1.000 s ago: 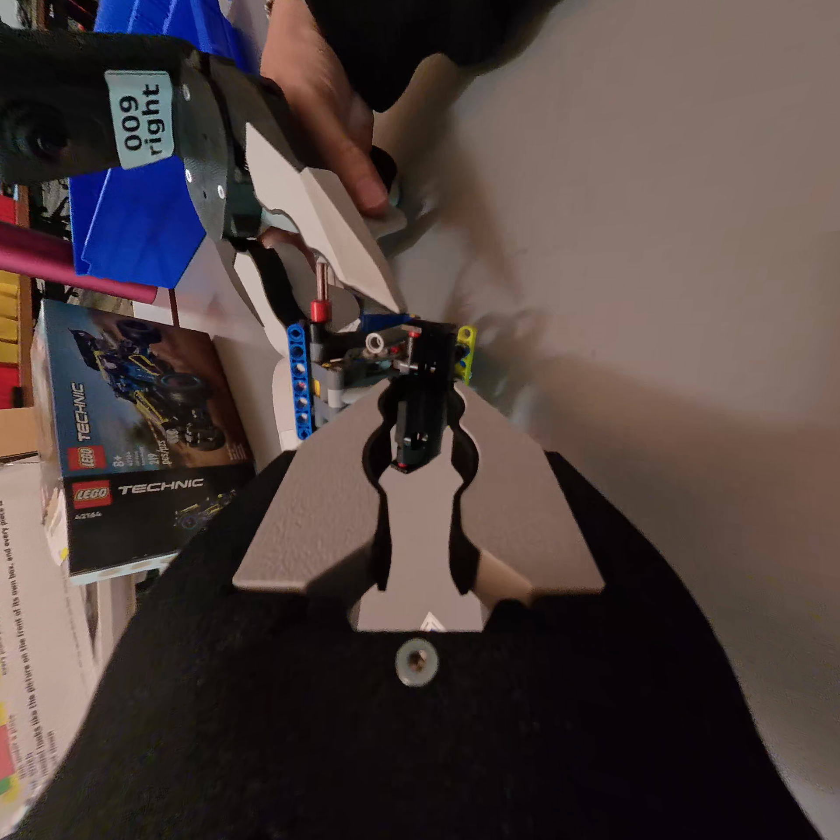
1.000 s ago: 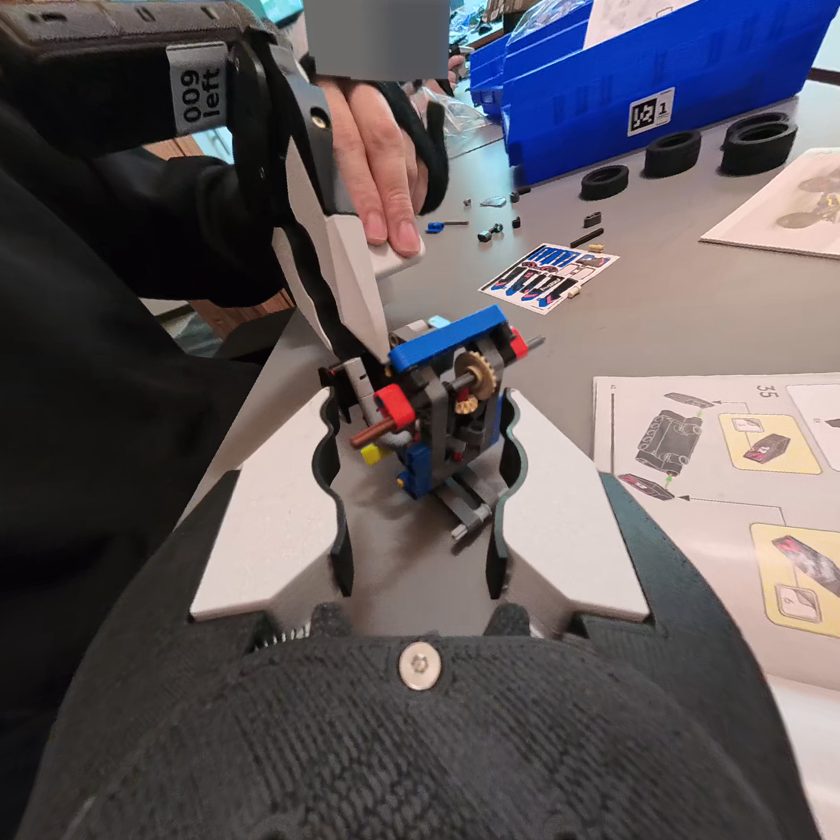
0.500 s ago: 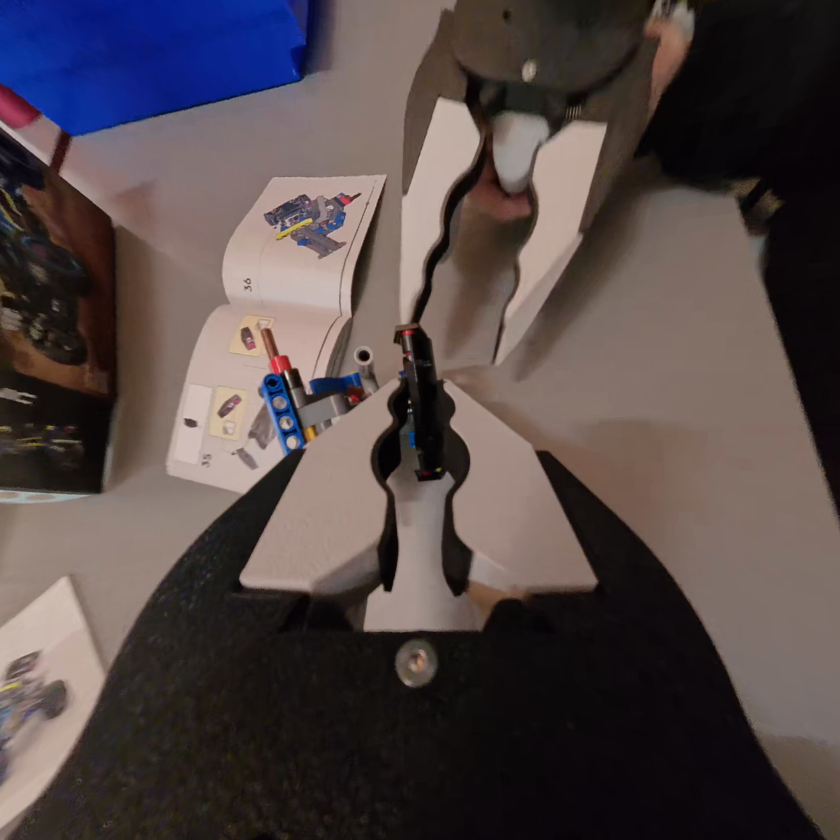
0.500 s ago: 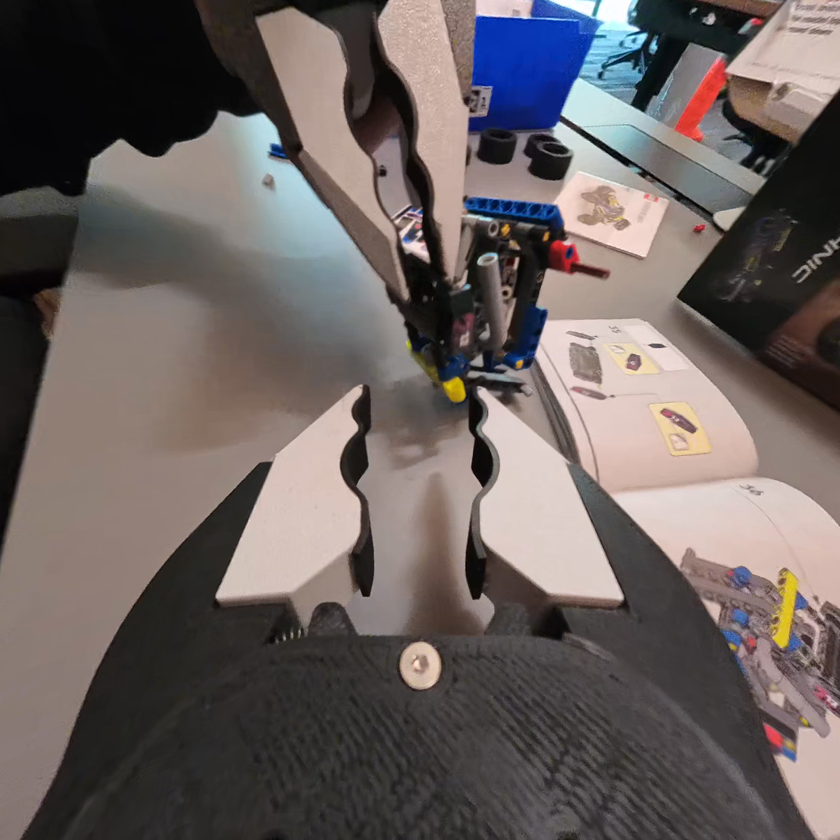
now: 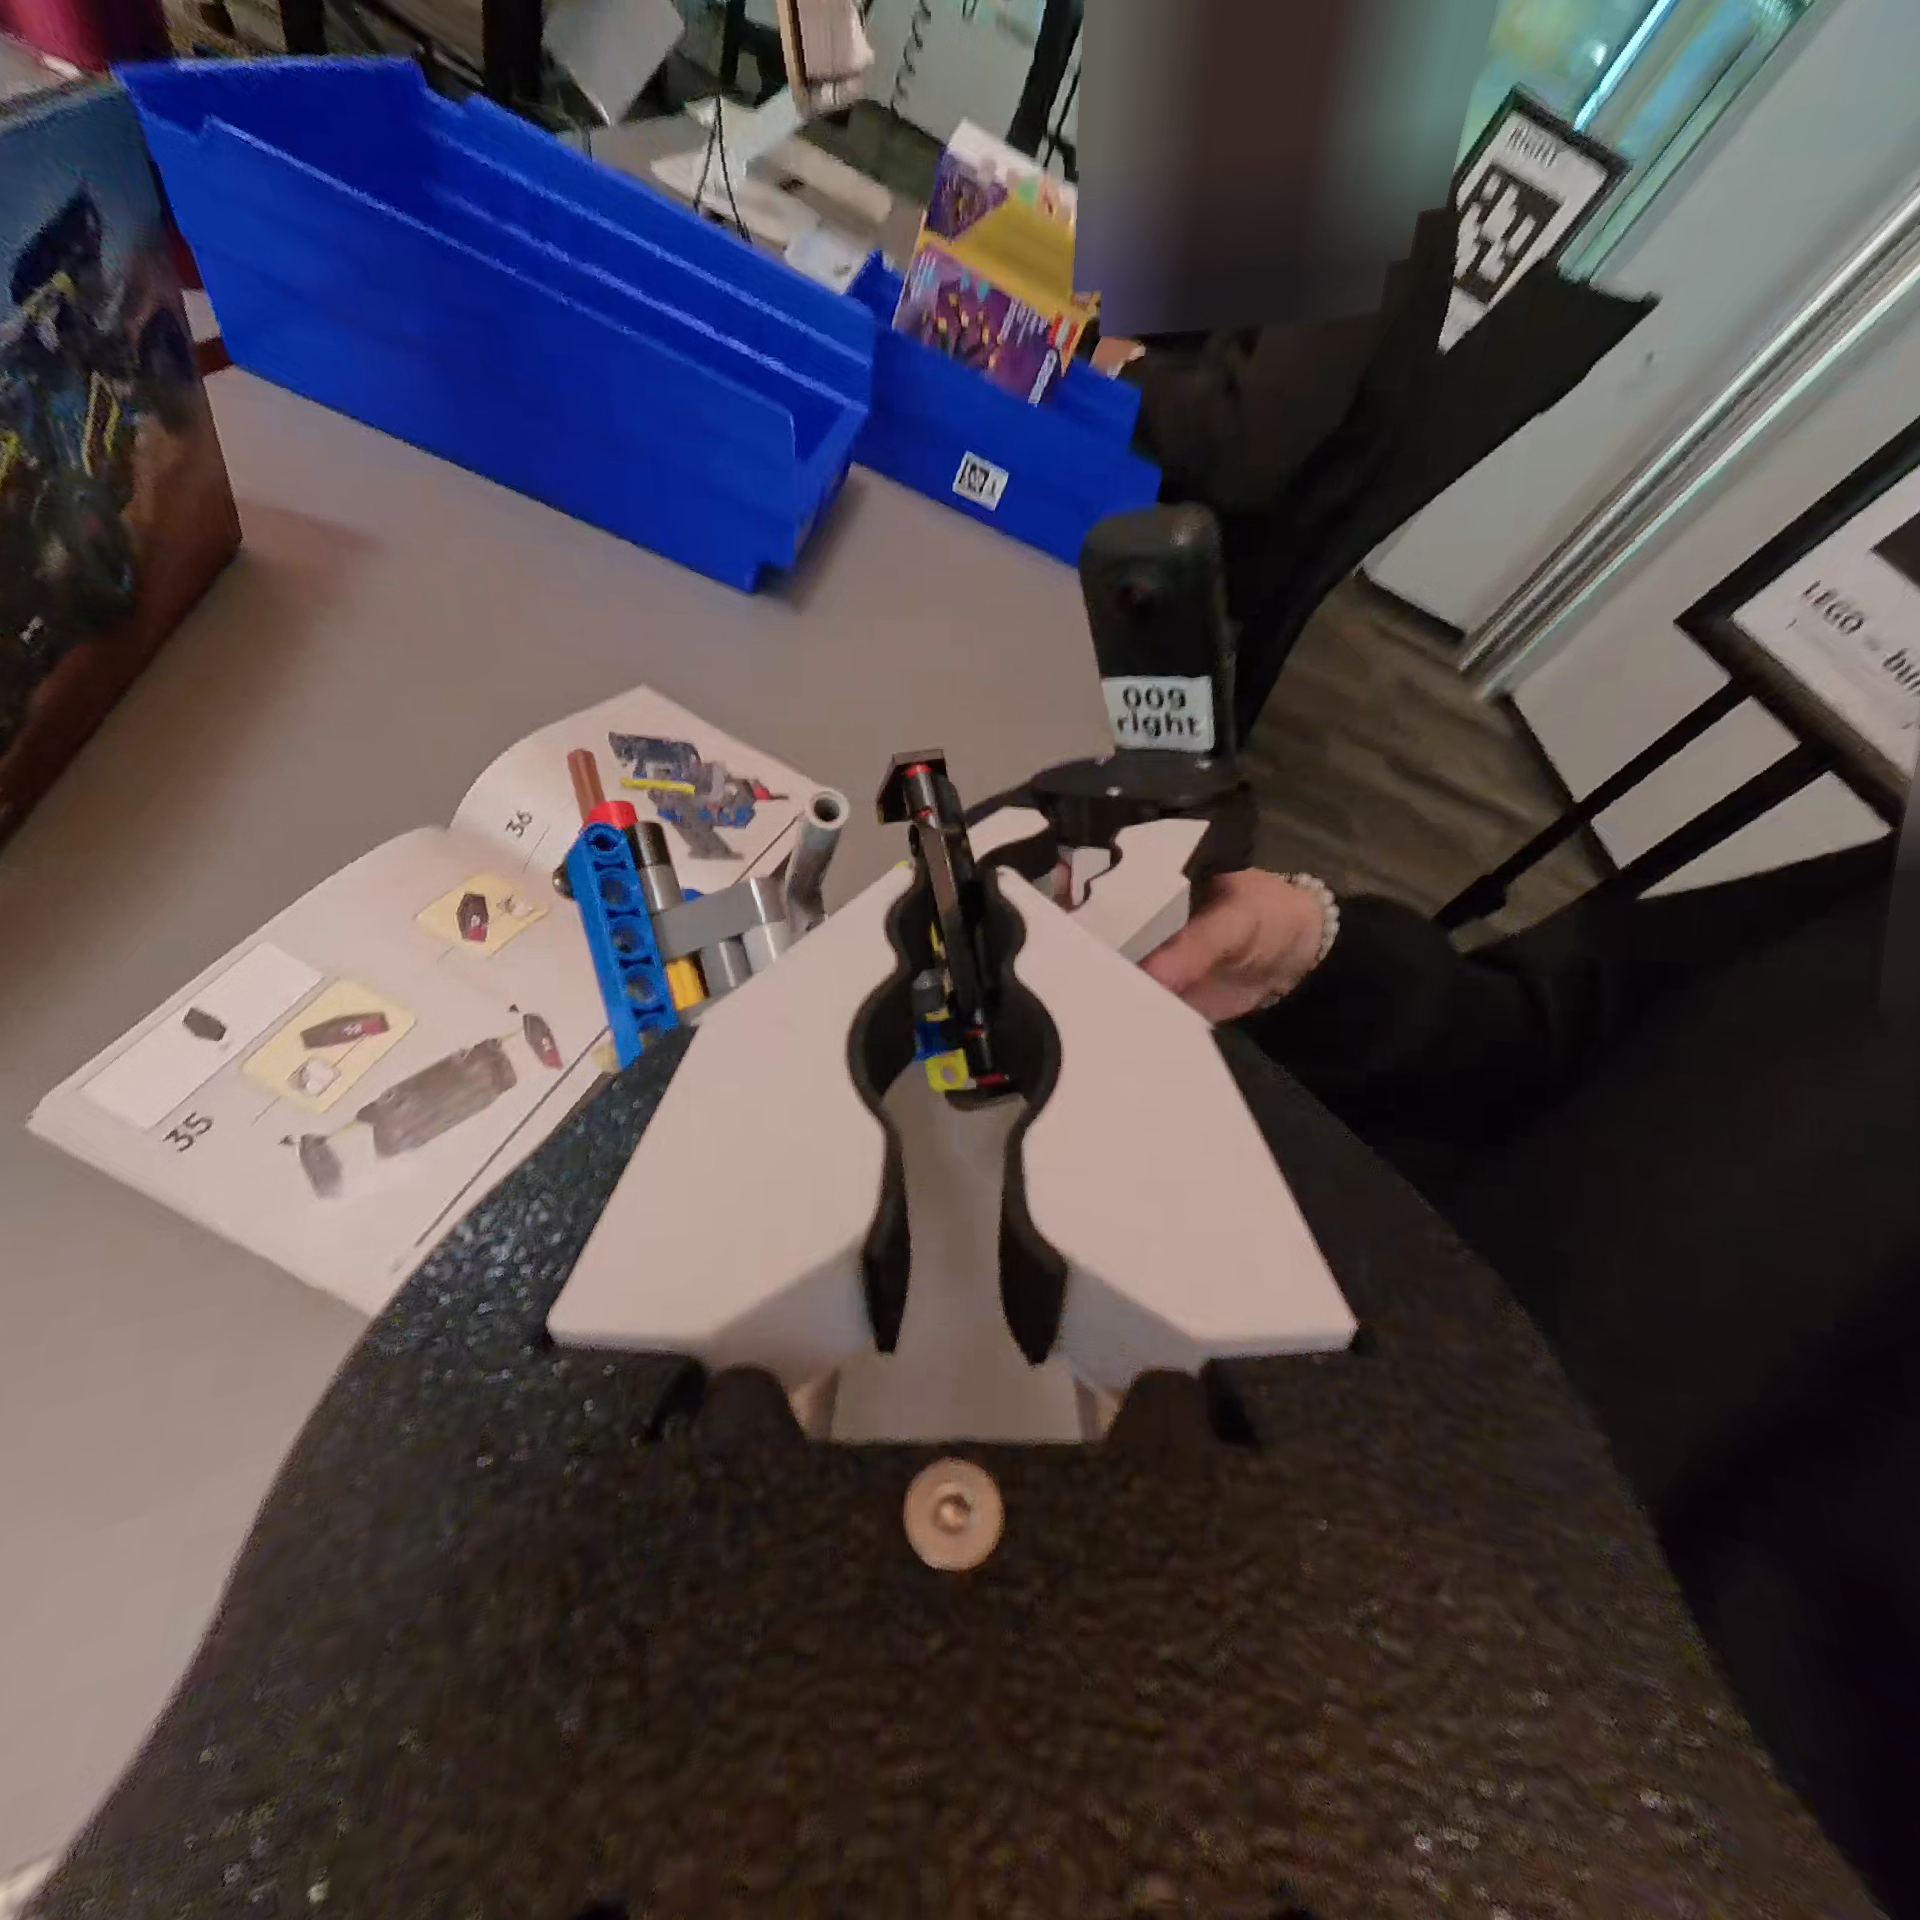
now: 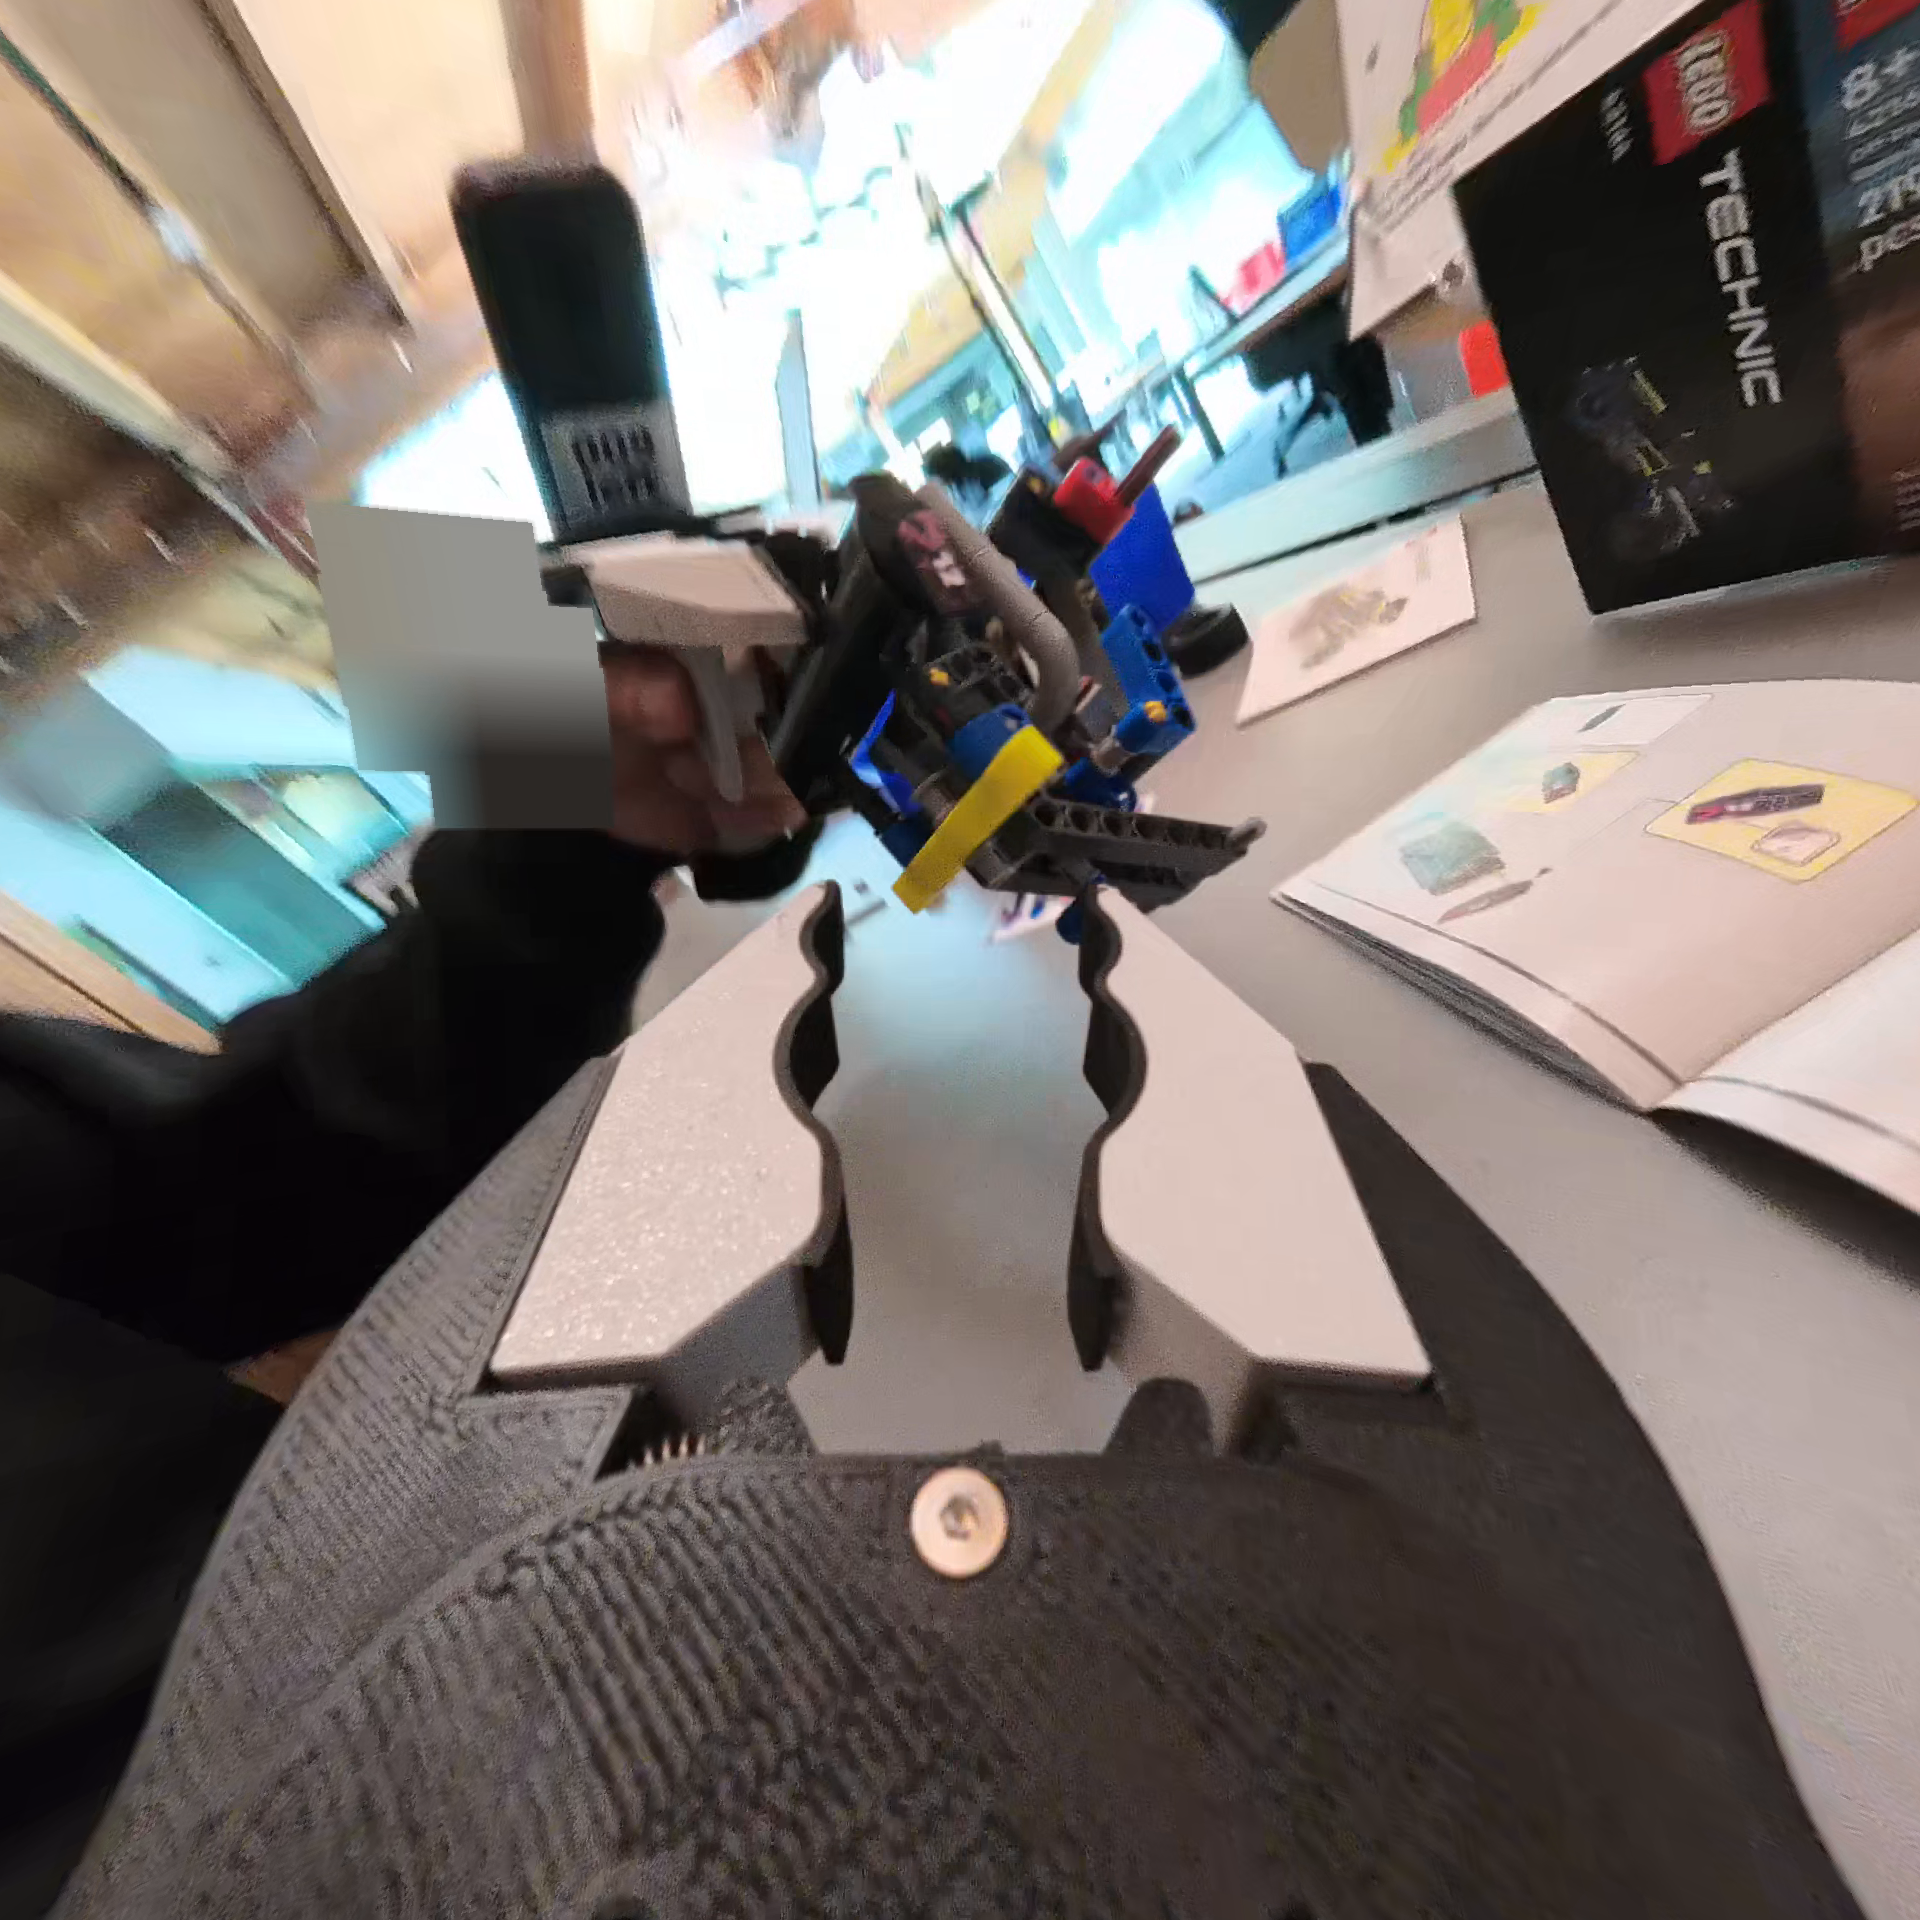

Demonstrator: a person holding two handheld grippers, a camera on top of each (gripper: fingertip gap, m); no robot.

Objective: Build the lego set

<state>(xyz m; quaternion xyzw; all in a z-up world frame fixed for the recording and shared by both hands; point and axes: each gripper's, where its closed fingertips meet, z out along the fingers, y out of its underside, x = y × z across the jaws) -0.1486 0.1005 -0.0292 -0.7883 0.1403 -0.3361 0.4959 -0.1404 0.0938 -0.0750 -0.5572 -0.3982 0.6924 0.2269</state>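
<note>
My left gripper (image 5: 951,904) is shut on a thin black panel (image 5: 940,873) of a small toy-brick model. The model's blue beam (image 5: 623,935) and grey parts stick out to the left of my fingers. In the right wrist view the model (image 6: 997,717) hangs tilted above the grey table (image 6: 1351,1143), held by the left gripper (image 6: 821,634), with a yellow piece (image 6: 977,821) pointing down. My right gripper (image 6: 961,914) is open and empty, its tips just below and short of the model. It also shows in the left wrist view (image 5: 1086,883), with a hand on it.
An open instruction booklet (image 5: 312,1039) lies on the table and shows at the right in the right wrist view (image 6: 1662,935). Blue bins (image 5: 520,312) stand at the back. A dark toy box (image 6: 1714,312), a leaflet (image 6: 1361,613) and a black tyre (image 6: 1210,634) lie beyond. There is about 5 cm between the tips of the two grippers.
My left gripper kept its grip on the black panel and lifted and turned the model. My right gripper, whose fingers flanked the model, narrowed and drew back from it, empty.
</note>
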